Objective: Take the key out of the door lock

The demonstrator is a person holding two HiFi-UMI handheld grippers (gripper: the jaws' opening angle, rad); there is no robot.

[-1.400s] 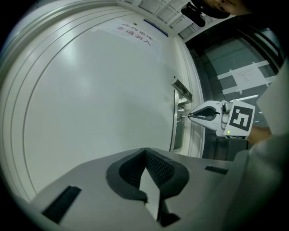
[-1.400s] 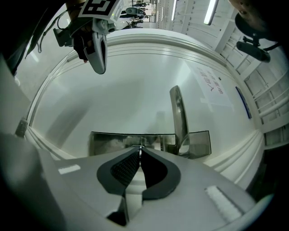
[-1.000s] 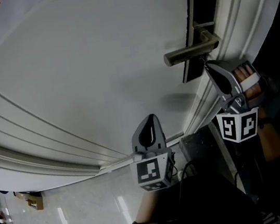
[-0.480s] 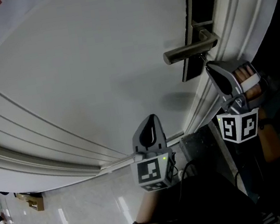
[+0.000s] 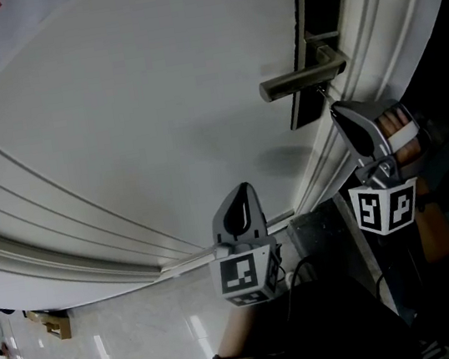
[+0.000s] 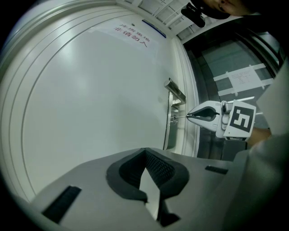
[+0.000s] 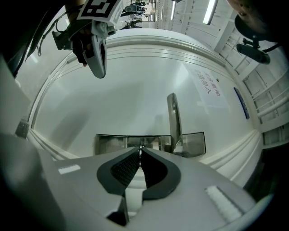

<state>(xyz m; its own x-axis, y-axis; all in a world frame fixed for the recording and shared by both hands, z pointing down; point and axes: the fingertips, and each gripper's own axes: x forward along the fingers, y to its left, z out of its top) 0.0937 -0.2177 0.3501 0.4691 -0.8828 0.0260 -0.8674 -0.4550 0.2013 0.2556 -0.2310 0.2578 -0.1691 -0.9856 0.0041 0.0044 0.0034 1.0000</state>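
Right claw (image 7: 140,149) clamped on key (image 6: 179,117); key sits in lock (image 6: 170,128), 6 o'clock of handle (image 6: 176,92). Left claw (image 6: 145,151) closed, empty. Key likely small, stiff, slick: pinch the flat head, pull straight out

White moulded trim (image 5: 39,237) runs beside a glossy pale floor (image 5: 124,342), a ceiling strip light (image 7: 208,13) glows, and a dark glass panel (image 6: 226,54) carries a taped paper sheet (image 6: 246,79).

Handle (image 5: 298,82) on lock plate (image 5: 322,7); key (image 6: 179,117) below handle, in right gripper (image 5: 335,108) jaws; left gripper (image 5: 243,188) well apart, lower left.
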